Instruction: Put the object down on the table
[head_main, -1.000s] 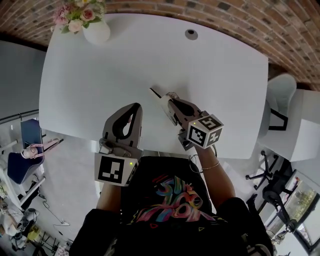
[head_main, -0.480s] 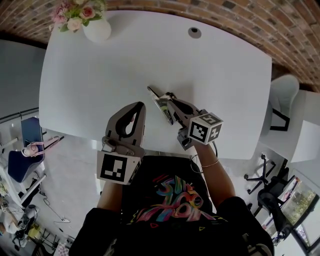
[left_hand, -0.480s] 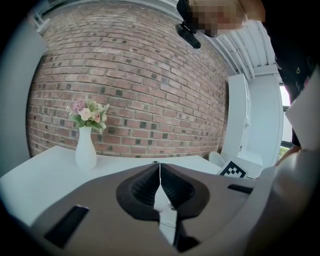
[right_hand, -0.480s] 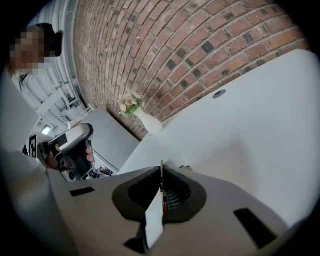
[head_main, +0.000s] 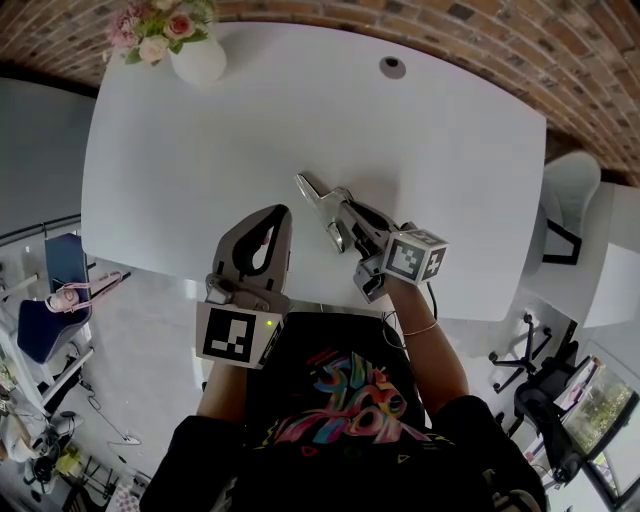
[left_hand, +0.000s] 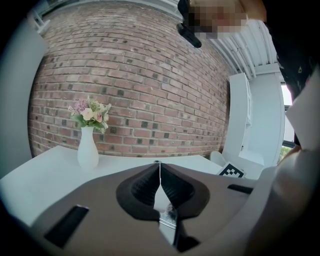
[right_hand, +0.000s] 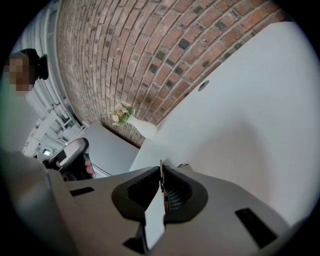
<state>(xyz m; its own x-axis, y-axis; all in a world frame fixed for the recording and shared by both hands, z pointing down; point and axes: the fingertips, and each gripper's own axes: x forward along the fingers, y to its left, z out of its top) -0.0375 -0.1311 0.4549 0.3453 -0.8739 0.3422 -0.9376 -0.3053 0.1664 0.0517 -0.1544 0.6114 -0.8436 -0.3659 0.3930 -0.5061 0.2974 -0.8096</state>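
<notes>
Over the near half of the white table (head_main: 180, 150), the right gripper (head_main: 345, 203) is clamped on a thin flat object (head_main: 312, 192) — gripped edge-on between the jaws and sticking out toward 11 o'clock. Whether it touches the tabletop cannot be told. Just beside it at 8 o'clock, the left gripper (head_main: 276, 213) has its jaws pressed together with nothing between them. A vase of flowers (head_main: 190, 50) stands at the table's 11 o'clock corner — a round grommet (head_main: 392, 67) at 1 o'clock.
</notes>
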